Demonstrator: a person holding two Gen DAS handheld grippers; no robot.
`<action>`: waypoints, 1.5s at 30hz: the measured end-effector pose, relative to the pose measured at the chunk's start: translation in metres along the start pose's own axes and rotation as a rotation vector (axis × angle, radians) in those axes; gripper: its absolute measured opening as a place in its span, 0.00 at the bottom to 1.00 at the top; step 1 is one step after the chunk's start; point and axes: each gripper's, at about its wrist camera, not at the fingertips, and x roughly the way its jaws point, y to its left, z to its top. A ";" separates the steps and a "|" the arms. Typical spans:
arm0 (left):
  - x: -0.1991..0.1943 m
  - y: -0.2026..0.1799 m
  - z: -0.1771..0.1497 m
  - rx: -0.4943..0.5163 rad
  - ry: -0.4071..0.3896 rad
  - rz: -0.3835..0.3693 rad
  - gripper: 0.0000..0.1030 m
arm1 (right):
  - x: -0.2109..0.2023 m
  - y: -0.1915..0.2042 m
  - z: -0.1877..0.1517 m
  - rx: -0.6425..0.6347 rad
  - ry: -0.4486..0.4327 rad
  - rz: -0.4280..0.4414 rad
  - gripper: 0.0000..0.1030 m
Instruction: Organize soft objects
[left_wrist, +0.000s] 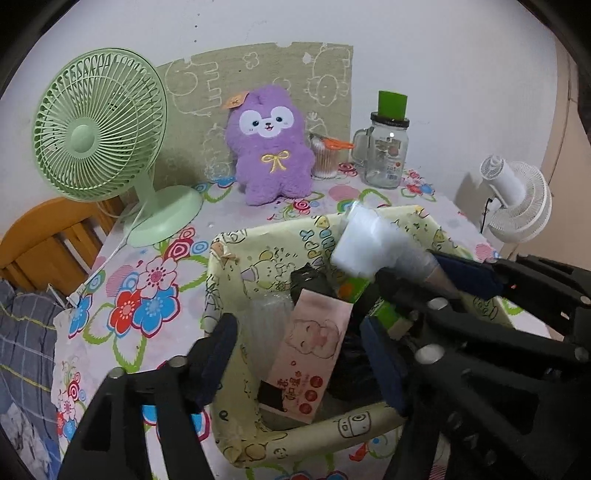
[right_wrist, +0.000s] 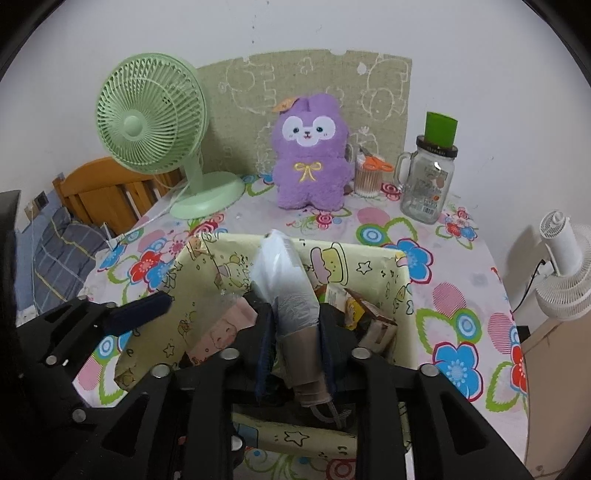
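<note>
The left gripper (left_wrist: 299, 354) stands spread over the near rim of the pale yellow cartoon-print storage box (left_wrist: 295, 439), nothing between its dark blue pads. The right gripper (right_wrist: 295, 332) pinches a soft clear plastic pouch of white pads (right_wrist: 280, 273) by its grey-brown near end; the pouch stands above the box interior, over a pink printed packet (left_wrist: 314, 350) and small cartons (right_wrist: 369, 317) inside. The box rests on a floral tablecloth (right_wrist: 458, 314). Behind it a purple plush toy with a yellow bow (right_wrist: 314, 162) sits upright against a beige printed board (right_wrist: 384, 85). Left of it stands a green desk fan (right_wrist: 151, 118); right of it, a cotton-swab cup (right_wrist: 367, 181) and a glass handled jar (right_wrist: 428, 181).
</note>
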 end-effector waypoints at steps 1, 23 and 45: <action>0.001 0.000 0.000 0.001 0.006 0.007 0.73 | 0.002 0.000 0.000 0.002 0.008 -0.007 0.42; -0.046 -0.007 -0.016 -0.012 -0.044 -0.016 0.89 | -0.043 -0.009 -0.021 0.084 -0.036 -0.027 0.82; -0.122 -0.012 -0.060 -0.049 -0.125 0.020 0.93 | -0.117 -0.005 -0.064 0.098 -0.122 -0.067 0.88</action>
